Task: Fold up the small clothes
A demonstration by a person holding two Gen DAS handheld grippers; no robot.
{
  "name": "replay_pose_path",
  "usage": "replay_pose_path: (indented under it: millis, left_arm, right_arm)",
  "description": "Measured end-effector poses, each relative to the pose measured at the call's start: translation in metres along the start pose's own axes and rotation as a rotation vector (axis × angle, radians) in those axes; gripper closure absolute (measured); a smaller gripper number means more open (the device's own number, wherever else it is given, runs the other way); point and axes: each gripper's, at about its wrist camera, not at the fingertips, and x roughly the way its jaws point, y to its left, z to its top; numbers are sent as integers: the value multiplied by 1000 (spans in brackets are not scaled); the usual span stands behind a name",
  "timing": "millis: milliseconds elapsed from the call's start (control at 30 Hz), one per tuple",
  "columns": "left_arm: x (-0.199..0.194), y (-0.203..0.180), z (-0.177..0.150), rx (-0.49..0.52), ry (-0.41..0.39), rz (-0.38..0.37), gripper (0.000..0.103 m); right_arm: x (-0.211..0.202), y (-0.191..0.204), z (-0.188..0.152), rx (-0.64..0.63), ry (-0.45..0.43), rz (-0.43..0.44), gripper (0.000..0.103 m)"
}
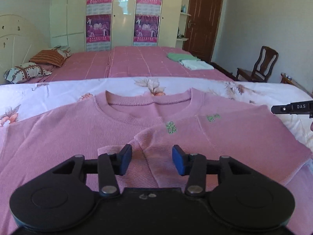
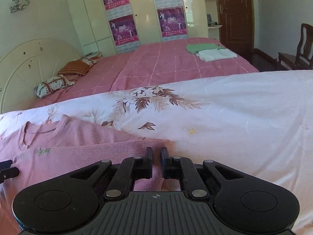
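A pink knit sweater [image 1: 58, 129] lies front up on a white floral duvet [image 1: 58, 92], collar at the far side. One sleeve [image 1: 156, 137] is folded across the chest, next to small green embroidery. My left gripper [image 1: 152, 156] hovers over that sleeve's cuff, open, with nothing pressed between its blue pads [image 1: 179, 161]. In the right wrist view my right gripper [image 2: 156, 152] has its jaws nearly together, with a fold of the sweater [image 2: 78, 156] at its right edge pinched between them. Each gripper's tip shows at the edge of the other's view.
Behind the duvet [image 2: 234, 117] is a bed with a pink checked cover [image 1: 137, 62]. On it lie folded green [image 1: 182, 57] and white [image 1: 197, 64] clothes and pillows [image 1: 25, 72]. A wardrobe [image 1: 123, 13], a brown door and a wooden chair [image 1: 260, 64] stand beyond.
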Motion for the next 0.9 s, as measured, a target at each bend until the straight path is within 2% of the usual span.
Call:
replay_pose_path:
  millis: [100, 200, 300, 333, 400, 467, 533, 633, 667, 700, 767, 900]
  left_arm:
    - [-20, -6, -10, 6, -24, -26, 56]
    - [-12, -13, -25, 13, 32, -31, 55]
    - [-15, -17, -31, 41, 17, -4, 56]
    - [-19, -18, -27, 38, 21, 0, 56]
    - [-35, -21, -26, 36, -15, -14, 56]
    - [-47, -24, -31, 46, -27, -18, 53]
    - [-39, -24, -41, 54, 24, -7, 52]
    - [-34, -25, -50, 74, 5, 1, 50]
    - [-34, -25, -48, 70, 11, 1, 50]
    - [-37, -23, -45, 51, 15, -5, 50]
    - [-50, -14, -42, 6, 2, -11, 46]
    - [-89, 32, -50, -120, -35, 36, 42]
  right_arm:
    - [-40, 3, -13, -25, -61, 86, 95]
    - [-61, 13, -39, -69, -46, 110, 95]
    - [-44, 24, -66, -122, 32, 69, 95]
    - [-45, 25, -69, -122, 5, 67, 95]
    - [-48, 26, -64, -81, 10, 54, 95]
    - [-65, 25, -63, -52, -41, 57, 95]
    - [-79, 24, -71, -36, -55, 58, 95]
    - [-72, 25, -92, -58, 25, 26, 95]
    - [-72, 27, -96, -63, 2, 24, 94]
    - [-71, 29, -94, -60, 12, 20, 92]
    - [-73, 32, -84, -25, 33, 41, 70]
    - [-89, 45, -79, -17, -38, 26, 66]
